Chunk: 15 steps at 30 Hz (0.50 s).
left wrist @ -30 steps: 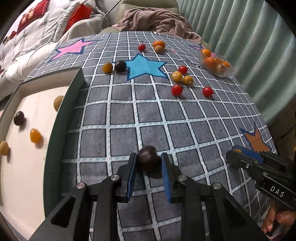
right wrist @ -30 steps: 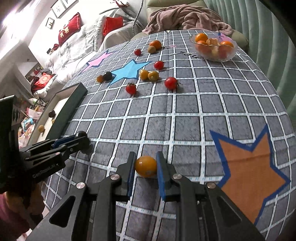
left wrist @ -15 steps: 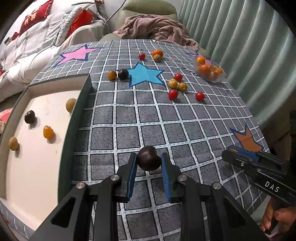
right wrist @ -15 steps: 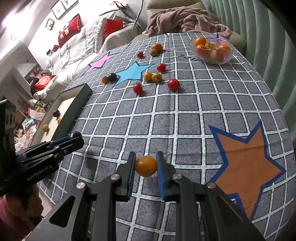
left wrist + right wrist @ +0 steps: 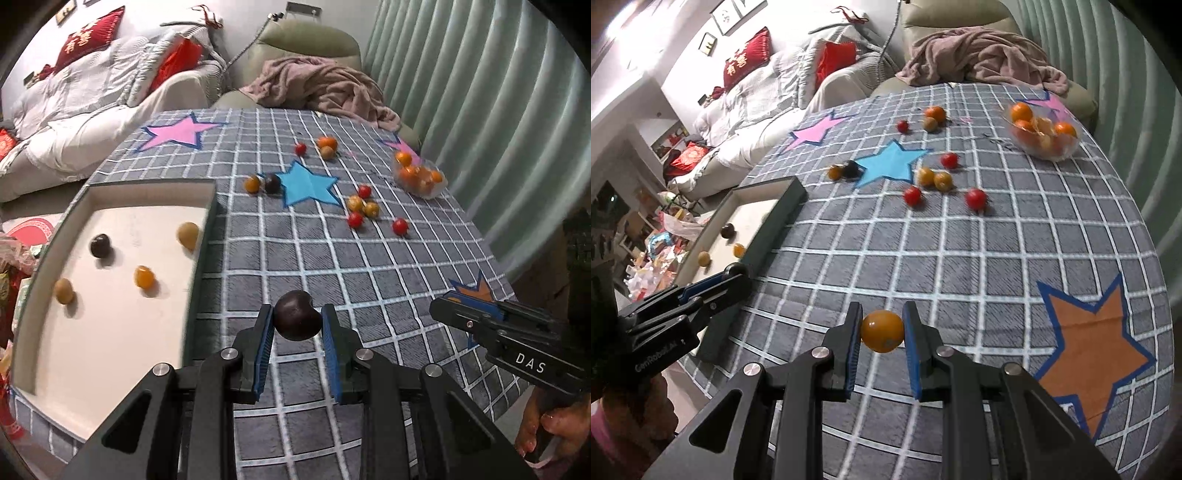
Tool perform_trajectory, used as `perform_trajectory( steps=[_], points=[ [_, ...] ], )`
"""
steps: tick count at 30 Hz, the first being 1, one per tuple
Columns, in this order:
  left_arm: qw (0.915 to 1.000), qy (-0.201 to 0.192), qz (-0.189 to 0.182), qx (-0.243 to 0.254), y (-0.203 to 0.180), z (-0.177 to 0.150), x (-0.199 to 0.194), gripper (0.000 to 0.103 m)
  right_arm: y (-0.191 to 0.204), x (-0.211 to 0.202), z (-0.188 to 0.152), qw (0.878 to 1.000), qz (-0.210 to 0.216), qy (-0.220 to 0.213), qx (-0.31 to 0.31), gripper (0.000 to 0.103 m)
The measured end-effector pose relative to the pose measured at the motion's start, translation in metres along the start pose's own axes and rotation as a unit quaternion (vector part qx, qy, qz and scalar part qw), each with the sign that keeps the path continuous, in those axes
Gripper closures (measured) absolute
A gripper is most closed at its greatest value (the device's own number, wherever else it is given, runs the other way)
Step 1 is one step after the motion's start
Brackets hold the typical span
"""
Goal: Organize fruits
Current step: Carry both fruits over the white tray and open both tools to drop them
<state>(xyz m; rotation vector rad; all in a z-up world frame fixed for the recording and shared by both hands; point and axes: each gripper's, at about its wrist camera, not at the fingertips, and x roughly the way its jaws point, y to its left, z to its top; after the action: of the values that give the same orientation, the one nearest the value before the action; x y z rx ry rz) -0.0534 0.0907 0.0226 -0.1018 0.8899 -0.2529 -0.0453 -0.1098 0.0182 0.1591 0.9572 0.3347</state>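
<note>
My left gripper point(image 5: 297, 325) is shut on a dark purple fruit point(image 5: 297, 319) and holds it above the grid cloth, right of the dark-rimmed tray point(image 5: 201, 258). The tray holds several small fruits, among them an orange one point(image 5: 144, 277) and a dark one point(image 5: 99, 245). My right gripper point(image 5: 882, 330) is shut on an orange fruit point(image 5: 882, 331) above the cloth. The left gripper also shows at the left of the right wrist view point(image 5: 713, 291). Loose red, yellow and dark fruits point(image 5: 364, 210) lie around the blue star point(image 5: 308, 182).
A clear bowl of oranges point(image 5: 1043, 136) stands at the far right of the table. A pink blanket point(image 5: 982, 62) lies on the chair behind. A white sofa with red cushions point(image 5: 92, 99) is at the left. An orange star point(image 5: 1089, 343) marks the near right.
Both grippers have risen and drawn back with their fruits, so more of the table and tray shows. The left gripper has moved toward the tray.
</note>
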Motion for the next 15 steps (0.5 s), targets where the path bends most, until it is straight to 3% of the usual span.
perform_trajectory(
  steps=[15],
  points=[
    [0.9960,-0.026,0.067,-0.053,0.094,-0.001,-0.029,0.076,0.102,0.028,0.039,0.996,0.064,0.008,-0.069,0.079]
  ],
)
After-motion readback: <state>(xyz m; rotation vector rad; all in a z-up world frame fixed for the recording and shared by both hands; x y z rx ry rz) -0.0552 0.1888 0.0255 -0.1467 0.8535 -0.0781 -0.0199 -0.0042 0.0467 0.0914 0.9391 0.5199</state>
